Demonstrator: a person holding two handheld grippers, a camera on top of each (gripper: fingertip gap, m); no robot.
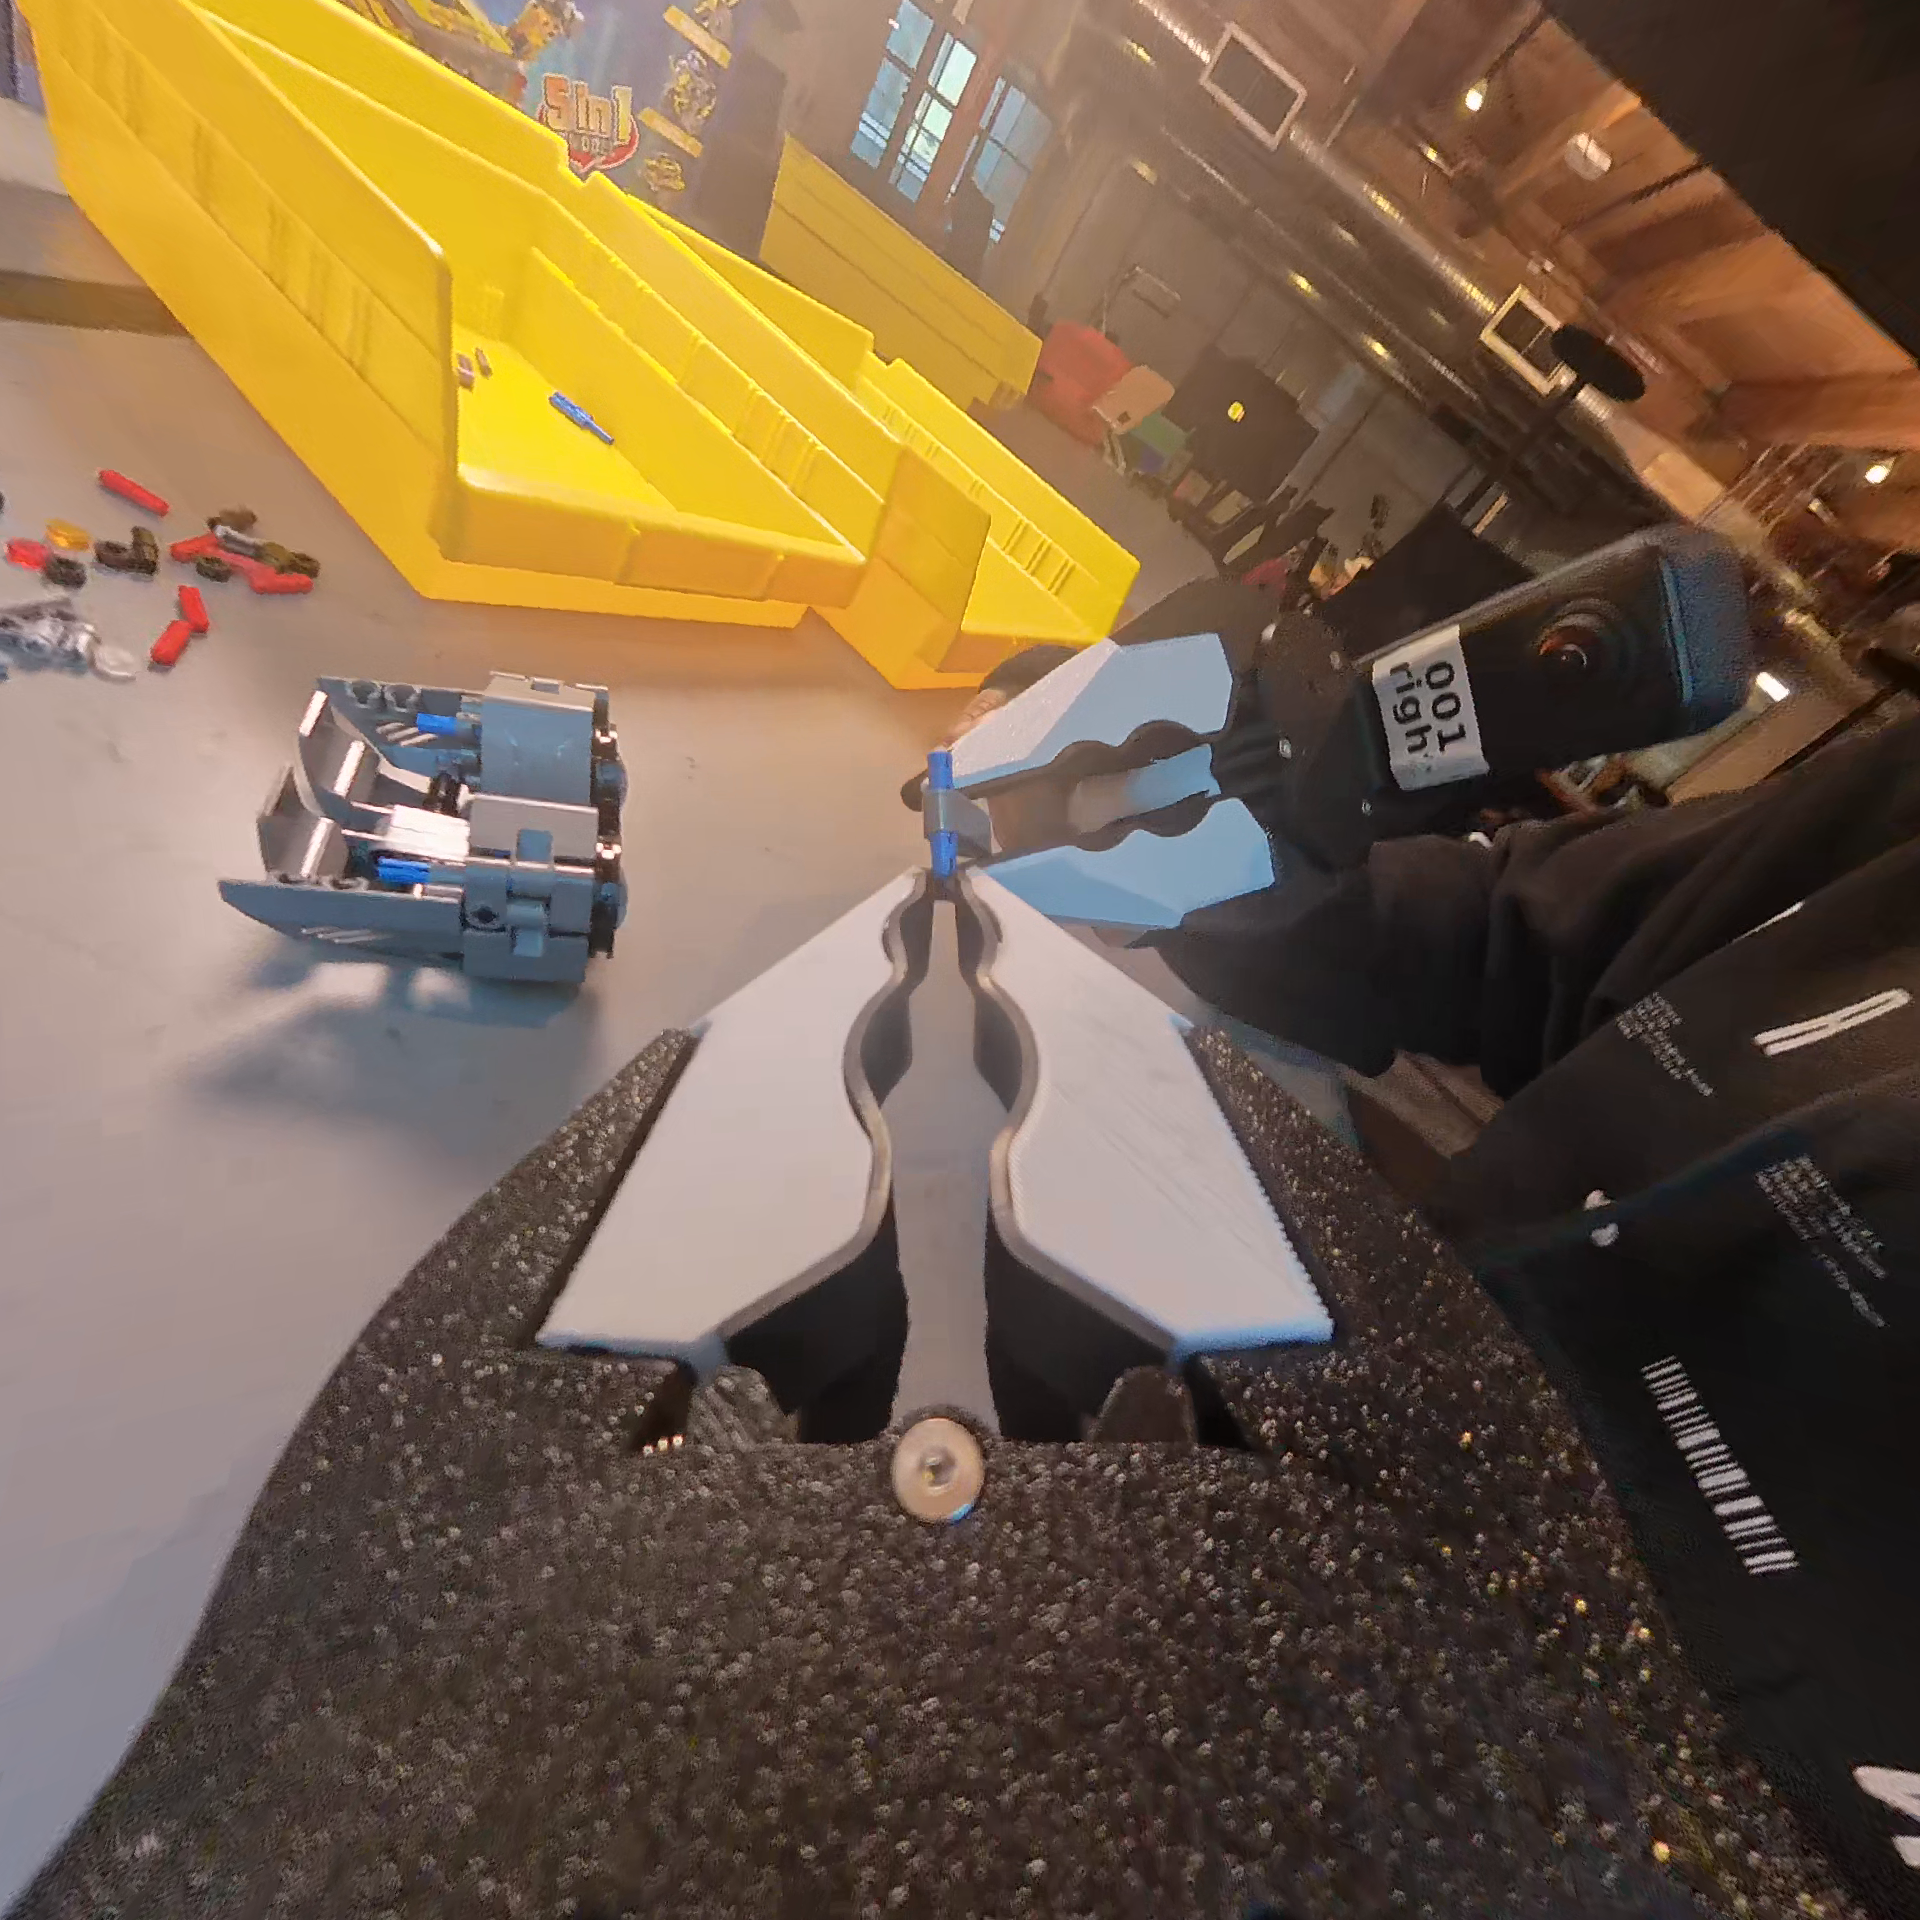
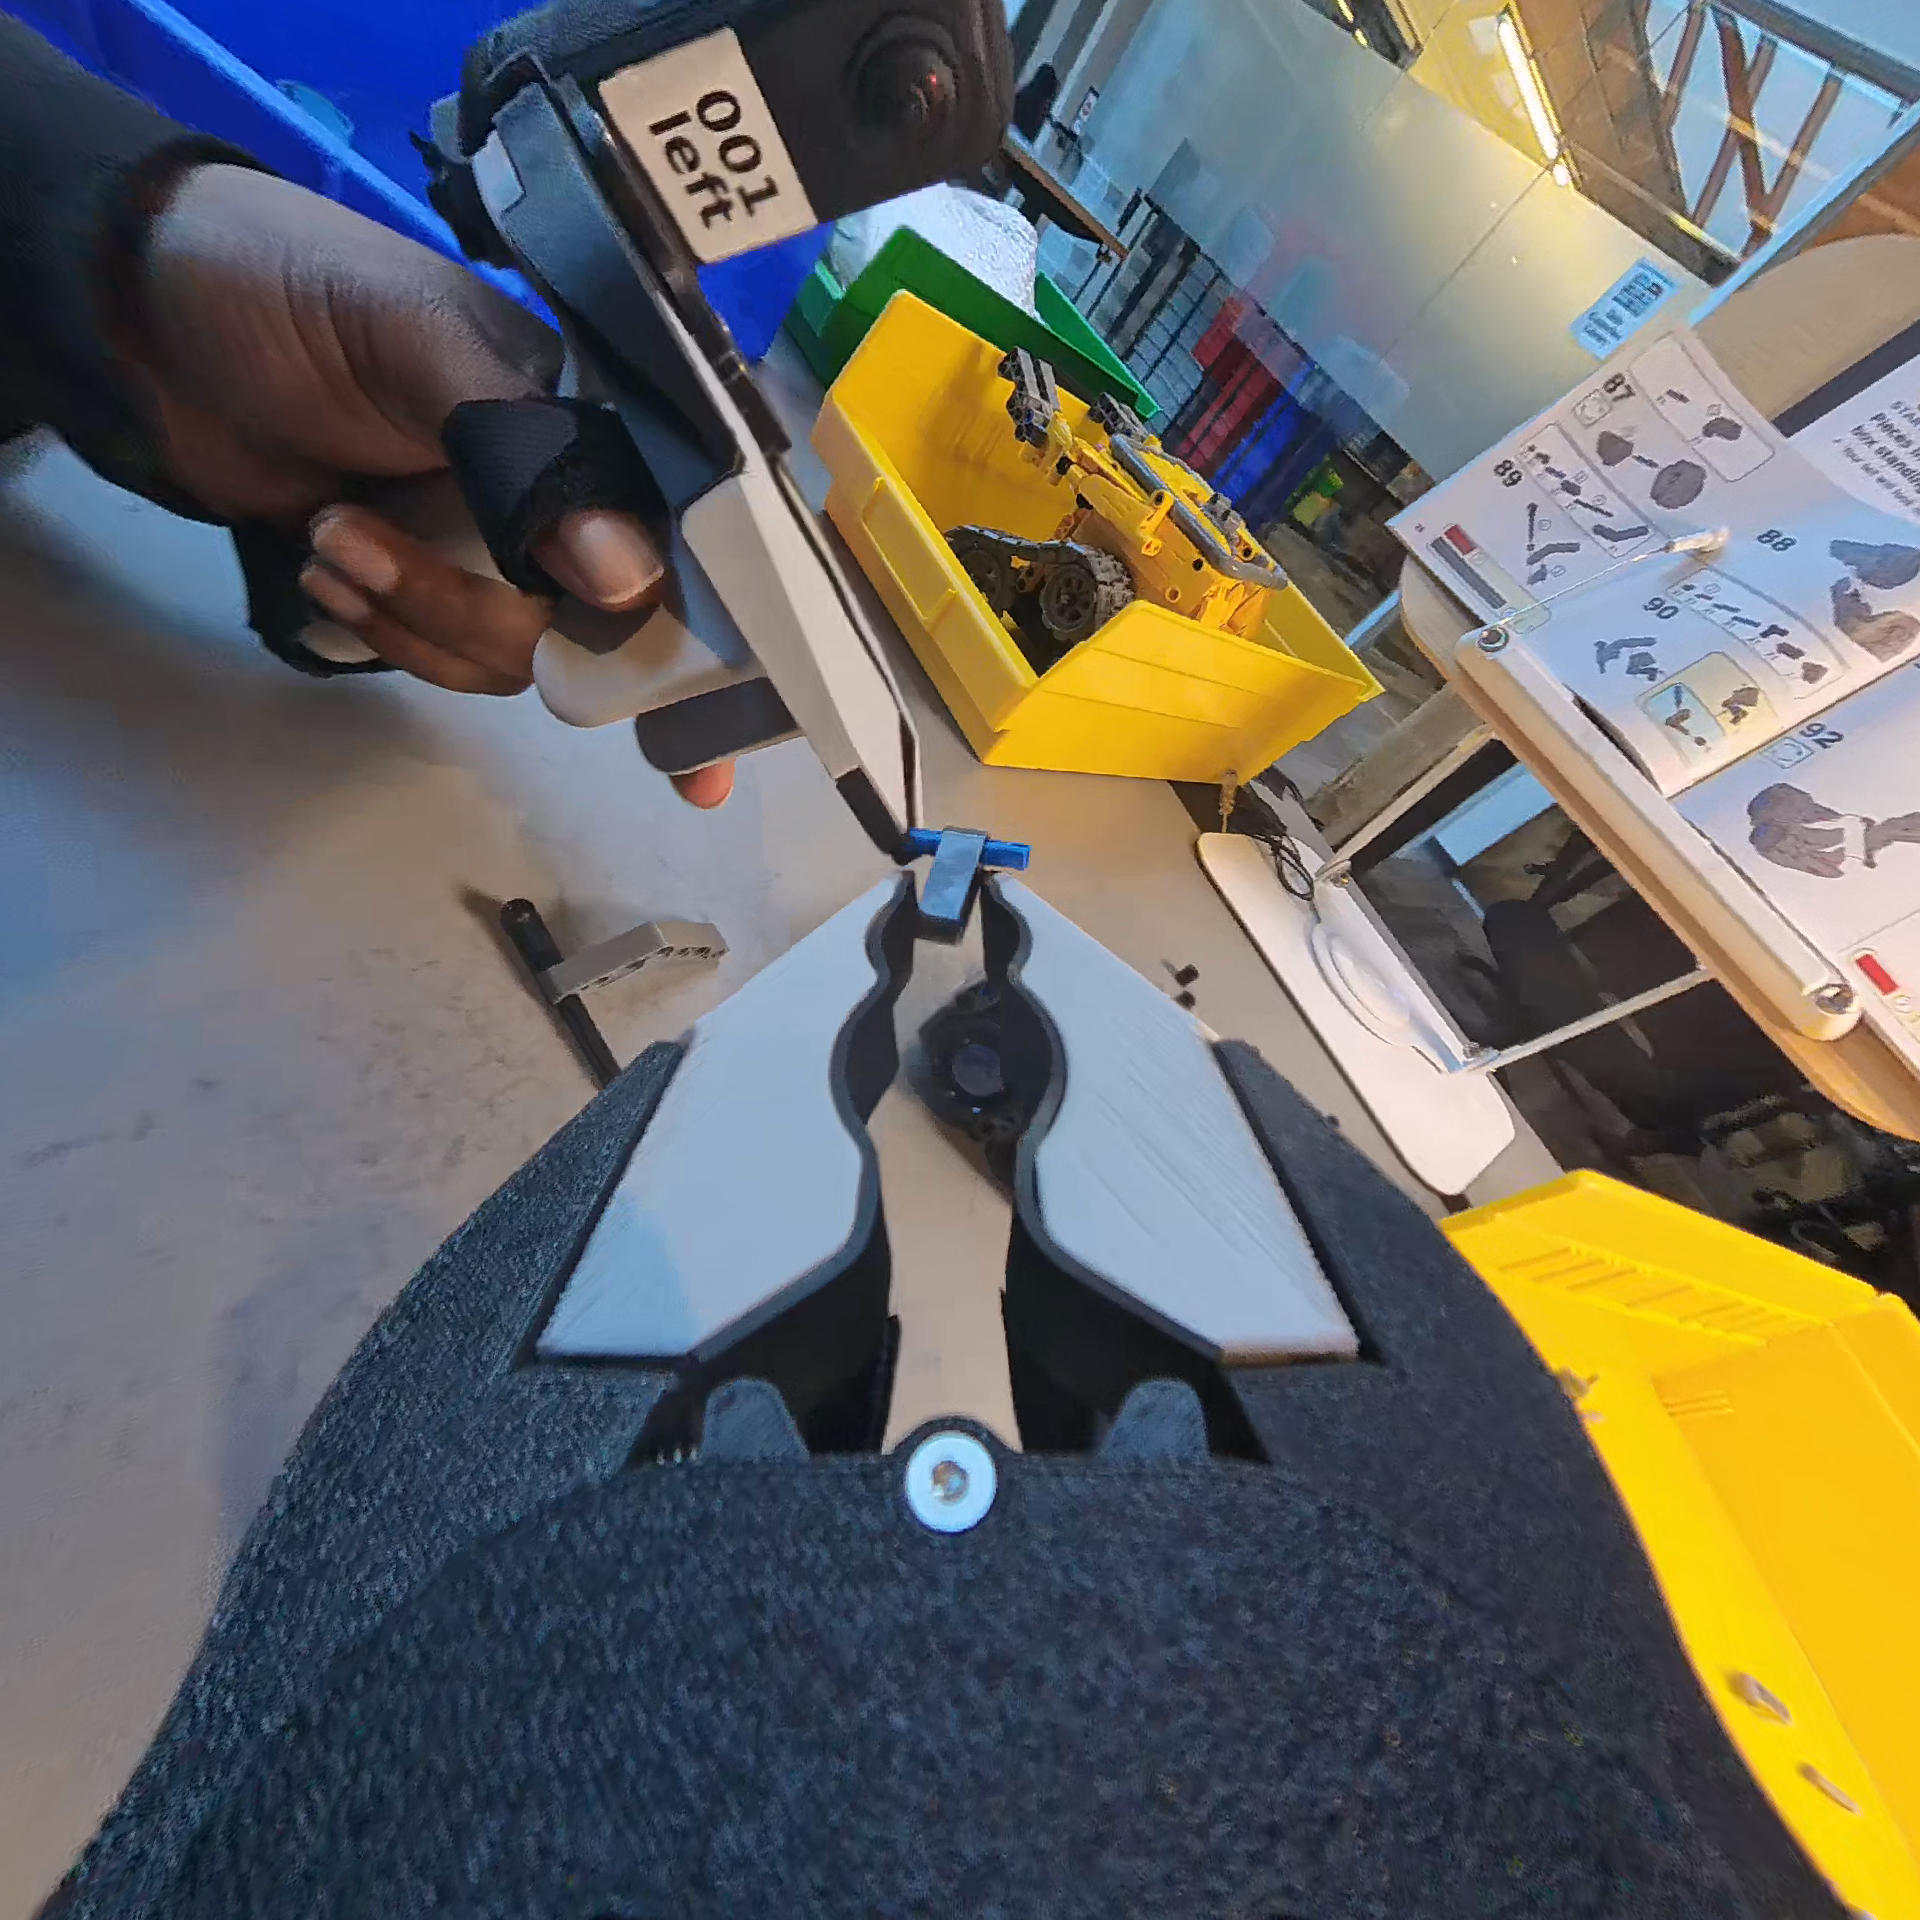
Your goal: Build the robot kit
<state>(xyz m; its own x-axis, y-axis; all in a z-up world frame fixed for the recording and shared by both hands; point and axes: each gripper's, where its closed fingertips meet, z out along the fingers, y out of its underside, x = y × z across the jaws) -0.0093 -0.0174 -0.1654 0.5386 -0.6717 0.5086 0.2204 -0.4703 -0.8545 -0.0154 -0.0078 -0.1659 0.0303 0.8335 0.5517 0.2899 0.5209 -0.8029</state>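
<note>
Held piece: a small grey connector [image 2: 951,878] with a blue pin [image 2: 1006,854] through it, up off the table [image 1: 156,1039] between the two gripper tips.
Right gripper [image 2: 948,902]: clenched on the grey connector – its fingertips pinch the lower end, which leaves the blue pin free at both sides.
Left gripper [image 1: 940,896]: tips drawn nearly together at one end of the blue pin; it looks pinched on that end, though the contact is tiny and partly hidden.
Why so: the grippers meet at an angle, tip to tip, which I judge steadies the connector while the pin is worked.
Hand [image 2: 343,436]: wraps the left gripper's handle, a finger on the trigger.
Left wrist view only: a half-built grey model [image 1: 436,821] on the table, loose red and black parts [image 1: 187,571] beyond it, and a yellow tray [image 1: 582,416] holding a stray blue pin.
Right wrist view only: a yellow bin [image 2: 1091,582] with a yellow tracked vehicle [image 2: 1122,540] inside, an instruction booklet [image 2: 1704,561] on a stand, a grey beam on a black axle [image 2: 613,961] lying on the table – and a second yellow bin [image 2: 1714,1455] close by.
</note>
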